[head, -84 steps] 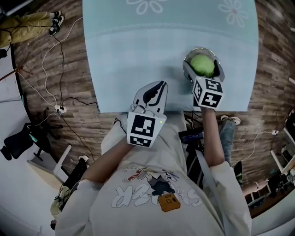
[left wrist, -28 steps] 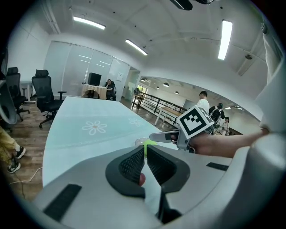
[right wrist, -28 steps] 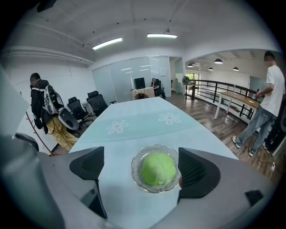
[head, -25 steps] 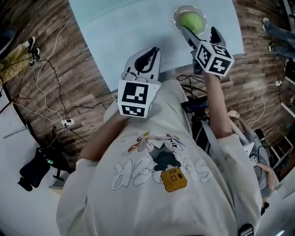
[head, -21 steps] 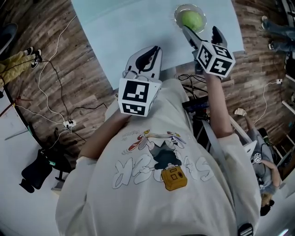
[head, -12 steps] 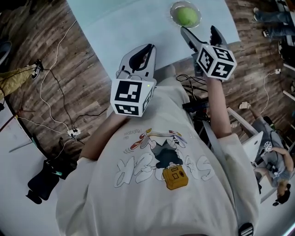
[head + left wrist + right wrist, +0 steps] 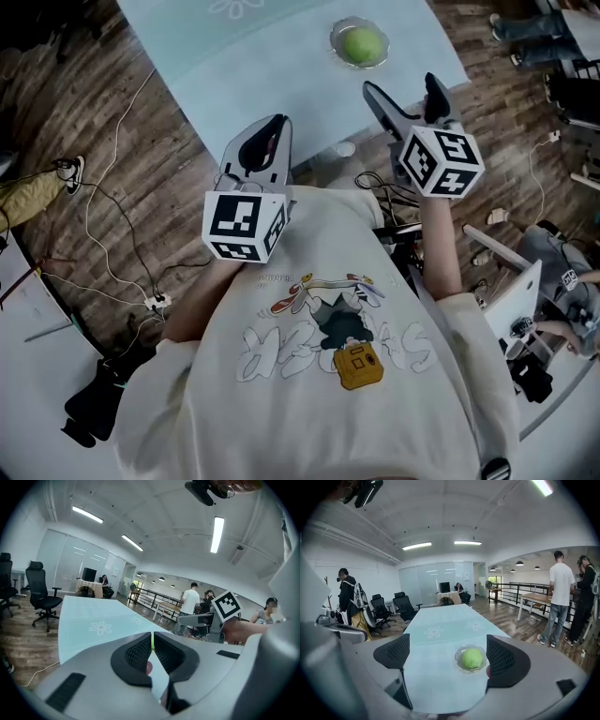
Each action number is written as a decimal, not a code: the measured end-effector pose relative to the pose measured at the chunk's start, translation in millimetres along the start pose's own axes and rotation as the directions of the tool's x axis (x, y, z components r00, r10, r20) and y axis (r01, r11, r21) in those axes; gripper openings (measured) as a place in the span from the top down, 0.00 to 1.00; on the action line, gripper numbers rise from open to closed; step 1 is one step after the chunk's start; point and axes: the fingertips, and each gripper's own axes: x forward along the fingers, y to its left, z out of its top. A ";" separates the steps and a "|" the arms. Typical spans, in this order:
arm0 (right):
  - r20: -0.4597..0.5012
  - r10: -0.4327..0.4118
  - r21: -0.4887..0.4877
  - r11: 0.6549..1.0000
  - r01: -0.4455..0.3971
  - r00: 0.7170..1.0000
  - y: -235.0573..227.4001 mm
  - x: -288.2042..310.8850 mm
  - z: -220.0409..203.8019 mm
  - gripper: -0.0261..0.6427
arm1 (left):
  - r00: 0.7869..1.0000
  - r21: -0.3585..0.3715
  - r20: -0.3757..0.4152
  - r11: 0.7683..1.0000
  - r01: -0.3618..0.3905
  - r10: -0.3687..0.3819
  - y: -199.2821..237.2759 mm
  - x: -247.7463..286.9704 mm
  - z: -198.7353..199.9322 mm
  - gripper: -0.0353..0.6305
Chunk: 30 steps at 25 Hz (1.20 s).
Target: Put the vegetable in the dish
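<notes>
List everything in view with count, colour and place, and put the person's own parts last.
table: one, pale blue cloth with white flower prints, ahead of the person
dish: one, clear glass, near the table's near right corner
vegetable: one, round, green, lying in the dish
office chairs: several, black, beside the table
cables: several, white and black, on the wooden floor
bystanders: several, around the room
left gripper: one, grey, jaws together, empty
right gripper: one, grey, jaws apart, empty, short of the dish

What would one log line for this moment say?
vegetable: in dish | right gripper: open, empty | left gripper: shut, empty
</notes>
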 end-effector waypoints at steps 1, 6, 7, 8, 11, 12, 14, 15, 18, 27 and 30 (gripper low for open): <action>0.008 0.004 -0.002 1.000 -0.004 1.000 5.0 -6.4 2.5 0.17 | 1.000 0.007 0.004 1.000 0.009 -0.009 -3.1 -1.9 1.9 0.92; 0.054 0.015 -0.146 0.989 -0.007 0.998 34.8 -34.6 14.4 0.17 | 0.998 0.041 0.025 0.997 0.060 -0.061 -15.8 3.9 13.5 0.92; 0.064 0.013 -0.191 0.982 0.000 0.998 40.4 -40.9 17.7 0.18 | 0.997 0.045 0.029 0.997 0.070 -0.071 -18.3 5.8 15.8 0.92; 0.081 0.011 -0.231 0.973 0.008 0.997 46.8 -48.2 22.7 0.18 | 0.996 0.050 0.032 0.995 0.081 -0.083 -21.4 6.5 18.4 0.92; 0.176 -0.006 -0.308 0.949 0.061 0.984 66.0 -74.3 44.9 0.49 | 0.992 0.070 0.039 0.990 0.120 -0.123 -31.8 3.1 25.6 0.92; 0.204 -0.015 -0.324 0.943 0.082 0.979 70.6 -81.3 49.6 0.79 | 0.990 0.075 0.040 0.989 0.131 -0.135 -35.0 1.6 26.5 0.92; 0.210 -0.023 -0.334 0.938 0.094 0.977 76.6 -87.7 46.8 0.93 | 0.988 0.078 0.039 0.986 0.147 -0.151 -40.8 -0.3 25.7 0.92; 0.199 -0.019 -0.320 0.944 0.083 0.980 77.7 -88.9 41.6 0.93 | 0.987 0.078 0.038 0.985 0.153 -0.156 -43.2 -0.7 25.1 0.92; 0.187 -0.001 -0.249 0.967 0.048 0.982 74.6 -94.2 31.7 0.93 | 0.983 0.080 0.041 0.982 0.174 -0.177 -51.1 1.0 27.8 0.92; 0.188 -0.015 -0.227 0.972 0.059 0.982 65.8 -96.5 38.3 0.93 | 0.979 0.083 0.030 0.977 0.197 -0.200 -56.3 7.8 31.3 0.92; 0.190 -0.006 -0.231 0.972 0.051 0.982 66.6 -92.8 41.5 0.93 | 0.979 0.082 0.024 0.976 0.200 -0.203 -55.0 10.8 30.2 0.92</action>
